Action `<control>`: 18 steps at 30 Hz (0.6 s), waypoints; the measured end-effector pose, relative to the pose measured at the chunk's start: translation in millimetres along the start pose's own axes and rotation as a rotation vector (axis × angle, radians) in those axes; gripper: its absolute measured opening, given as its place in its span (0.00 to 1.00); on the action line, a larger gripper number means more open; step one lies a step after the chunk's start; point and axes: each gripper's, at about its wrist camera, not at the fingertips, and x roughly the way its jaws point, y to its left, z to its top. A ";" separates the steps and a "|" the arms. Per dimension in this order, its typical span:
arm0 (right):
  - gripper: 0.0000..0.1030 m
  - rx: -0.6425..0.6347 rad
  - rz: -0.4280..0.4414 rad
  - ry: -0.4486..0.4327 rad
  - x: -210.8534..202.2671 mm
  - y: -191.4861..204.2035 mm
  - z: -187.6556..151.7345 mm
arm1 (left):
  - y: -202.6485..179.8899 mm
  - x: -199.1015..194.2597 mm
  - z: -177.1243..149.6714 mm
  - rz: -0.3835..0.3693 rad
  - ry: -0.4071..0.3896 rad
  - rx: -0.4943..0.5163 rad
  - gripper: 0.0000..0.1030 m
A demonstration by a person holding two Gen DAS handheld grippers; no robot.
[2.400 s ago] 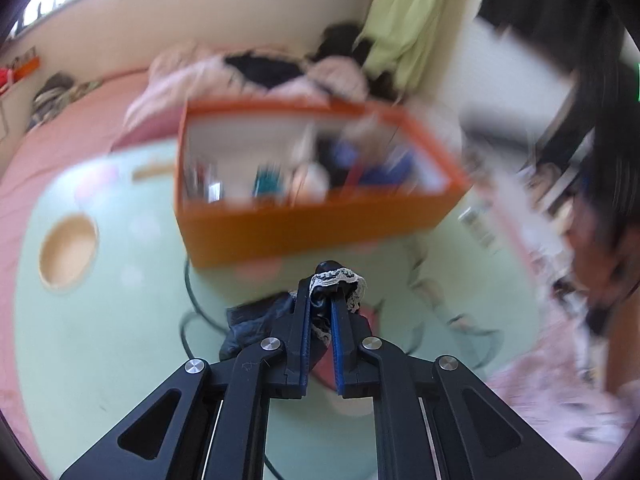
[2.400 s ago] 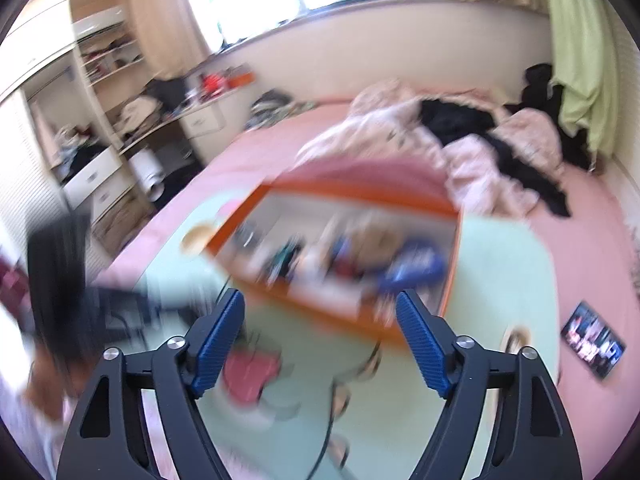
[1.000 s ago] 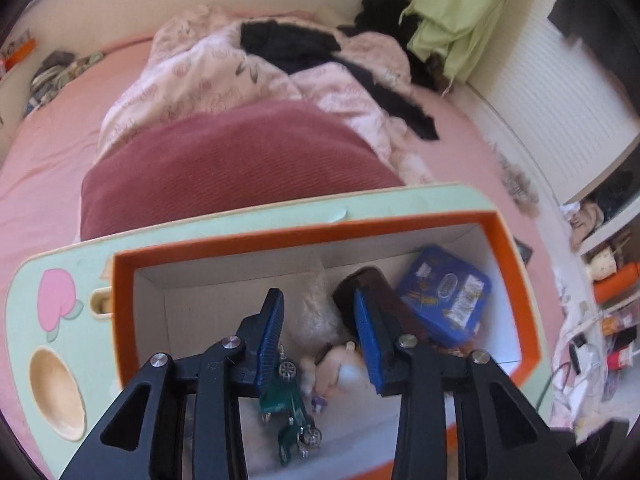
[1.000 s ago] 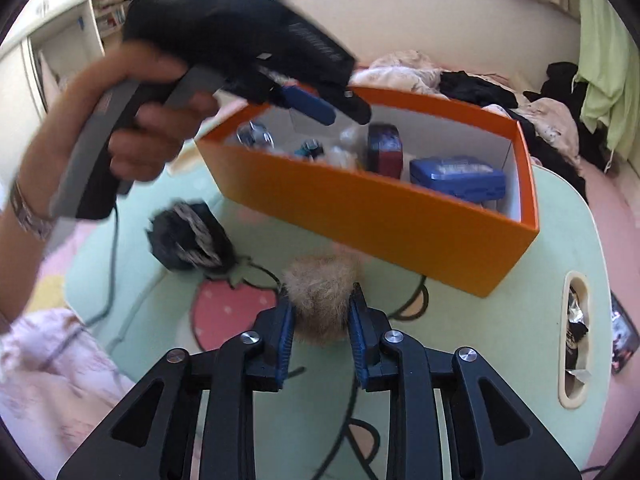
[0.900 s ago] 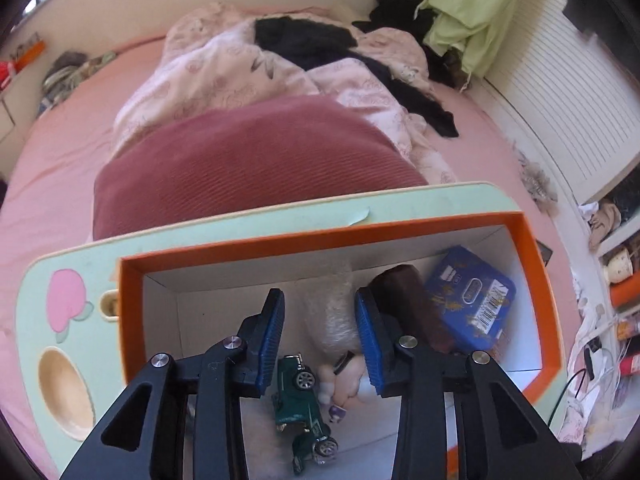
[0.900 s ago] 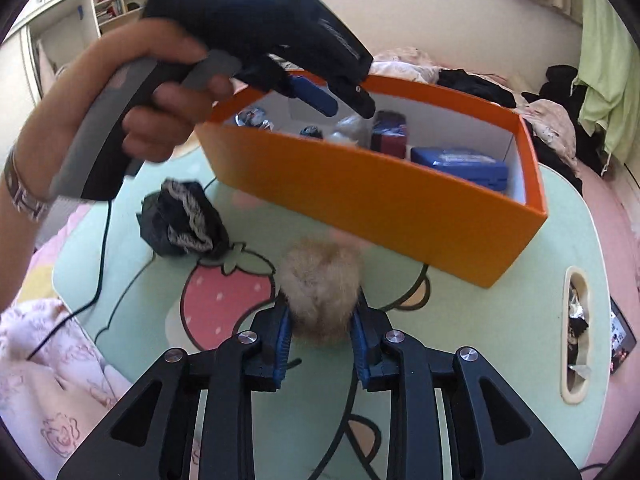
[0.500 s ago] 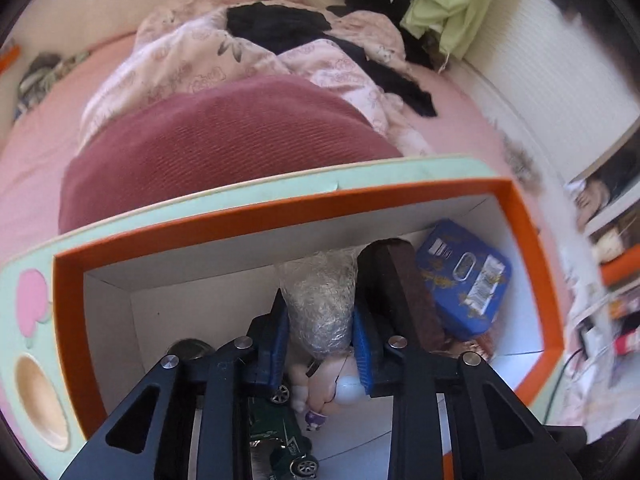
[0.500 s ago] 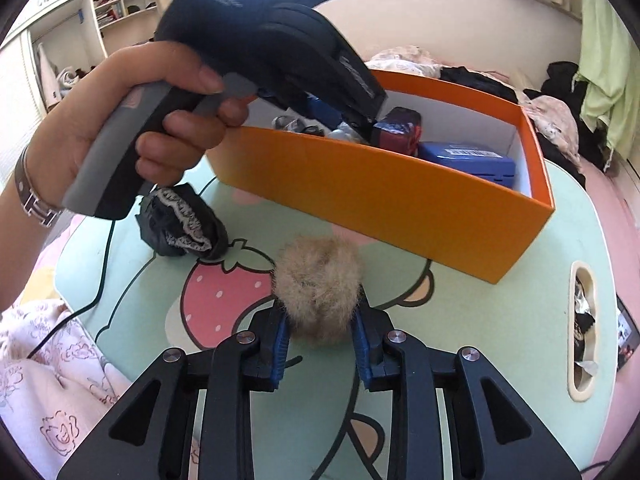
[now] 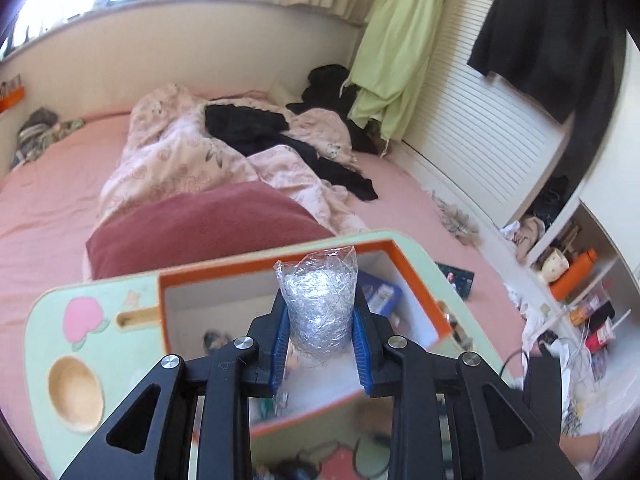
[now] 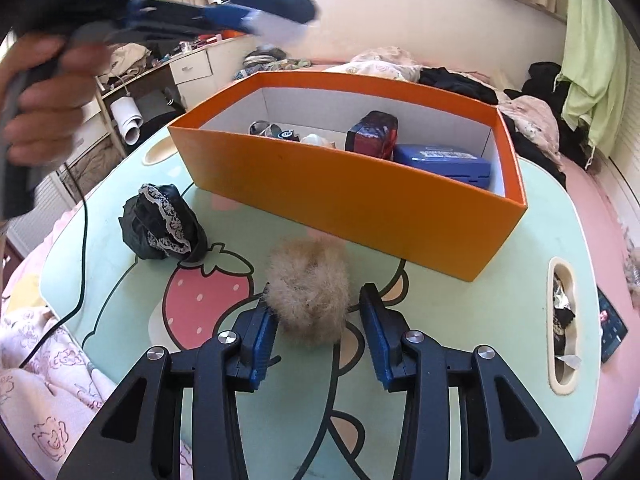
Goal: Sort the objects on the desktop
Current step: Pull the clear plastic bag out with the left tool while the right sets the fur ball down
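In the left wrist view my left gripper [image 9: 320, 344] is shut on a crumpled clear plastic bag [image 9: 318, 296], held up above the orange box [image 9: 416, 300]. The right wrist view shows that gripper [image 10: 256, 20] blurred at the top left, in a person's hand [image 10: 44, 92]. My right gripper [image 10: 316, 320] sits low over the green table [image 10: 460, 340], its jaws opening around a tan fluffy ball [image 10: 308, 292] that rests on the table. The fur brushes the left pad and stands off the right one. The orange box [image 10: 352, 196] lies just beyond the ball.
Inside the box lie a blue tin [image 10: 444, 160], a dark red packet [image 10: 372, 134] and small toys. A black lace-trimmed cloth [image 10: 160, 222] sits left of the ball beside a black cable [image 10: 82, 264]. A phone [image 10: 610, 326] lies on the bed at right.
My left gripper shut on the plastic bag inside the box and lifted it out and up. My right gripper's jaws spread apart, releasing the fluffy ball on the table.
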 end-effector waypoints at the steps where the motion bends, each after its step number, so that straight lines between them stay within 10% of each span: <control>1: 0.41 0.000 -0.002 -0.004 -3.6 1.7 -2.6 | 0.7 -3.1 -6.5 0.003 0.006 0.000 0.26; 10: 0.41 0.015 -0.014 0.004 -2.1 -0.4 -3.0 | -0.7 6.8 -75.4 -0.010 0.124 -0.005 0.27; 18: 0.41 0.030 -0.043 -0.007 -6.5 -5.5 -3.0 | 0.2 12.8 -91.2 -0.040 0.100 -0.047 0.54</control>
